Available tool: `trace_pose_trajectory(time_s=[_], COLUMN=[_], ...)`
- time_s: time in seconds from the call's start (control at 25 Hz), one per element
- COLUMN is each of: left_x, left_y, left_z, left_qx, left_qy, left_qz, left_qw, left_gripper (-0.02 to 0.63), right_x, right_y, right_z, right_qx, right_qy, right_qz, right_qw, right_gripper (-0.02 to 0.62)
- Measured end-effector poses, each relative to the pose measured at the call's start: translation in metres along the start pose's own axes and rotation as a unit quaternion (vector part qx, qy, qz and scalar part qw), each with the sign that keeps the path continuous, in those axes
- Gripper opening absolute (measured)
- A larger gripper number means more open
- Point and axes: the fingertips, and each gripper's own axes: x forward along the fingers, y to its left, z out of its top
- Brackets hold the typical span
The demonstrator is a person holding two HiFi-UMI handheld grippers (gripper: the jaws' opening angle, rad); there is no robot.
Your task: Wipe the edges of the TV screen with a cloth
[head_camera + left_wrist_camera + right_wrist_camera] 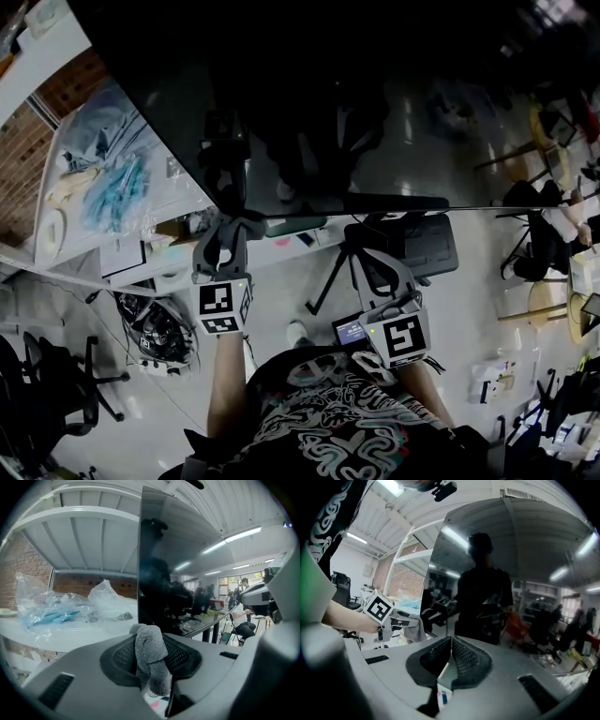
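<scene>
Left gripper view: left tongs (150,641) clamped on grey cloth (152,660), near the TV screen (187,564) left edge. Right tongs (450,644) closed, empty (idle). Risk: cloth sags, bare tongs scrape glass.

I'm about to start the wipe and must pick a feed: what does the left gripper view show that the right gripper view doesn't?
Left only: the left gripper's jaws closed on the grey cloth, seen close up. Right only: the right gripper, jaws shut on nothing, and the left gripper's marker cube from outside. Both: the cloth and the dark TV screen.
</scene>
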Motion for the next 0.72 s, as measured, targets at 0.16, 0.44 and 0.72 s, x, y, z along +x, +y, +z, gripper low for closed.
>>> trace_pose_trajectory(time_s=[0.16, 0.44, 0.72], left_x=[0.0, 0.0, 0.0], left_y=[-0.001, -0.003, -0.007], left_z=[0.0, 0.002, 0.003], left_qx=[0.004, 0.011, 0.004], left_qy=[0.002, 0.002, -0.002], left_qz=[-0.004, -0.013, -0.02], left_qw=[1.0, 0.9999, 0.9998], left_gripper=[0.126, 0.126, 0.124], right_x=[0.016, 0.041, 0.05], right_y=[-0.003, -0.001, -0.003], right_z=[0.005, 0.002, -0.007], right_qx=[0.005, 0.02, 0.031], right_qy=[-0.001, 0.02, 0.022], right_qz=[0.002, 0.021, 0.02], right_qw=[1.0, 0.999, 0.999], right_gripper=[0.031, 0.029, 0.031])
